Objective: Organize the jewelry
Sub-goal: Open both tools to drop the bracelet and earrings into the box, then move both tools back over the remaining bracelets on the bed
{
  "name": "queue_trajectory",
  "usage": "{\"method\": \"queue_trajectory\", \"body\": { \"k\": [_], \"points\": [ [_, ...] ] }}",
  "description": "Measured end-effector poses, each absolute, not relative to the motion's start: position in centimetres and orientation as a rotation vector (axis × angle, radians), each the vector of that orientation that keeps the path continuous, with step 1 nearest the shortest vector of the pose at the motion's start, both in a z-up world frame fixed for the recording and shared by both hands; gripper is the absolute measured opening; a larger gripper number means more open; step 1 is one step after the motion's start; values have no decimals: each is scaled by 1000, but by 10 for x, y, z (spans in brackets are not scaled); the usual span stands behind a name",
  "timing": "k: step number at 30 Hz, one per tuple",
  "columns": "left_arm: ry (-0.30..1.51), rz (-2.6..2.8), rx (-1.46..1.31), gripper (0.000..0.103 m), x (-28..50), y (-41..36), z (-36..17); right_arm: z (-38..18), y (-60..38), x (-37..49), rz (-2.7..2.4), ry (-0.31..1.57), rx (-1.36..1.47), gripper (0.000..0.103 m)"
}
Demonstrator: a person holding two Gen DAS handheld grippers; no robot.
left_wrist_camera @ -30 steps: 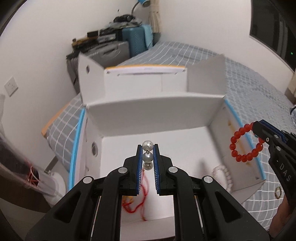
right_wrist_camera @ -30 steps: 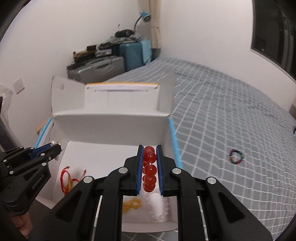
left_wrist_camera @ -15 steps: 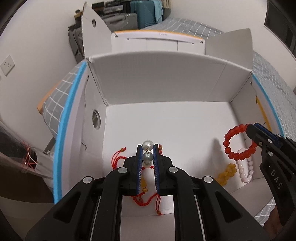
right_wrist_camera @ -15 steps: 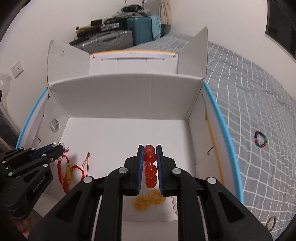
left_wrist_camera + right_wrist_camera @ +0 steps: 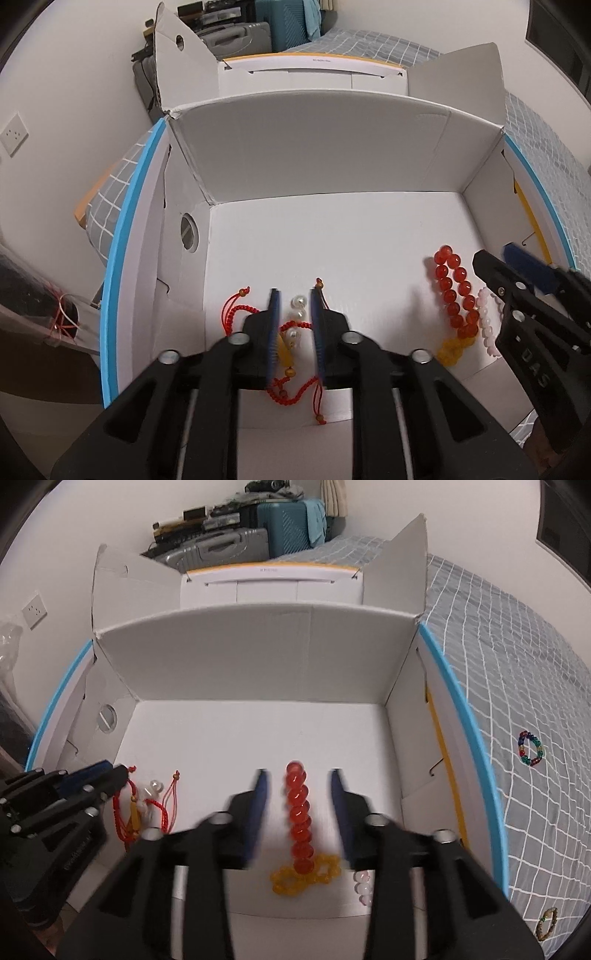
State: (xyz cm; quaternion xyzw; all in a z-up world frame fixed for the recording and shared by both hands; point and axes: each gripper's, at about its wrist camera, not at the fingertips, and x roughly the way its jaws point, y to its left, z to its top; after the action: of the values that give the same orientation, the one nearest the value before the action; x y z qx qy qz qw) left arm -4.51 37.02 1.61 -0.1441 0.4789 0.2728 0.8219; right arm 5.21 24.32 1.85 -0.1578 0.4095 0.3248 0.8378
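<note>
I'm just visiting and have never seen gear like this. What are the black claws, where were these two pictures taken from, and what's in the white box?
There is no robot here: a person holds a two-finger gripper in each hand, and a small wide-angle camera on each one looks forward along its fingers. So one picture comes from the left gripper and the other from the right gripper. Each also catches the other at the edge of its view.

Both hang over an open white cardboard box that sits on a grey checked bed. Both grippers are open and hold nothing. In the box lie a pearl piece on top of a red cord bracelet, a red bead bracelet, a yellow bead bracelet and a pale pink bead bracelet. Two more bracelets are outside on the bed: a multicoloured one and another at the picture's edge.
</note>
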Motion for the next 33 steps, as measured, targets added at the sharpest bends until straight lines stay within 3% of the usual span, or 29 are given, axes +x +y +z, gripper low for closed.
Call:
{"method": "queue_trajectory", "body": {
  "k": [3,6,8,12,14,20,24,33],
  "points": [
    [1012,582,-312,26,-47,371,17,26,239,50,693,853,-328,50],
    [989,584,-309,39,-49,368,22,36,233,48,682,818,-319,63],
    [966,590,-302,52,-50,366,27,46,227,46,683,796,-305,69],
    [919,598,-281,67,-53,358,42,62,216,43,670,756,-293,81],
    [900,599,-270,78,-54,353,49,70,209,43,660,736,-278,85],
    [838,590,-252,93,-56,337,70,85,186,46,632,707,-254,92],
    [806,584,-252,97,-57,327,81,90,172,48,618,703,-230,95],
    [766,551,-235,97,-44,296,100,100,126,54,560,690,-201,95]
  ]
}}
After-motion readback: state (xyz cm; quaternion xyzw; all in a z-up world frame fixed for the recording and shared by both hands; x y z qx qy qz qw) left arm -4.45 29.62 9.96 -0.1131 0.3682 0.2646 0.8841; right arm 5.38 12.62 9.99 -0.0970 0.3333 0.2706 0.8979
